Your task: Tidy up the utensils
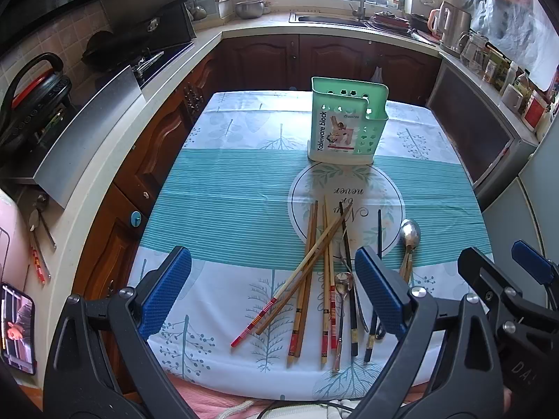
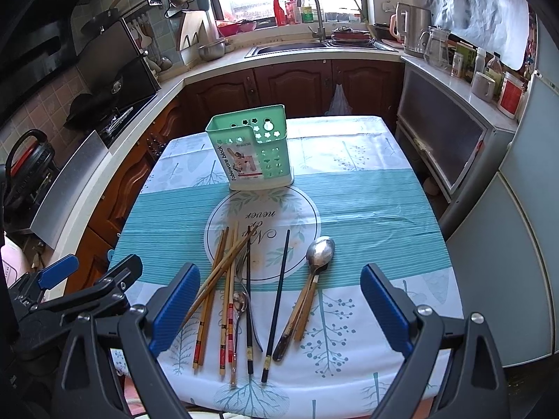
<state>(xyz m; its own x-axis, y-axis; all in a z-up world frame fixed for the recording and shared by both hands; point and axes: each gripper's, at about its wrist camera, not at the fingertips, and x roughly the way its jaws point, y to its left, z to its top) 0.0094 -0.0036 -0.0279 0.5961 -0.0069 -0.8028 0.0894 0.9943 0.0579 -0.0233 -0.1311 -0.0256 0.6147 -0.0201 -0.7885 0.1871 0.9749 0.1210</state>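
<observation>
A green utensil holder [image 1: 346,122] [image 2: 253,152] stands upright at the middle of the table, empty as far as I can see. Nearer the front edge lies a loose pile of wooden chopsticks [image 1: 307,279] [image 2: 216,279], two black chopsticks [image 2: 277,296], a small spoon [image 1: 344,284] [image 2: 239,302] and a large metal spoon [image 1: 409,234] [image 2: 319,253]. My left gripper [image 1: 276,288] hovers open above the wooden chopsticks, holding nothing. My right gripper [image 2: 281,309] is open above the black chopsticks and spoons, also holding nothing. The right gripper [image 1: 506,279] also shows in the left wrist view.
The table carries a teal and white tablecloth [image 1: 227,202]. Kitchen counters surround it: a stove [image 1: 139,56] on the left, a sink [image 2: 290,47] at the back, a kettle [image 2: 412,24] and jars on the right. A phone [image 1: 17,328] lies at the left.
</observation>
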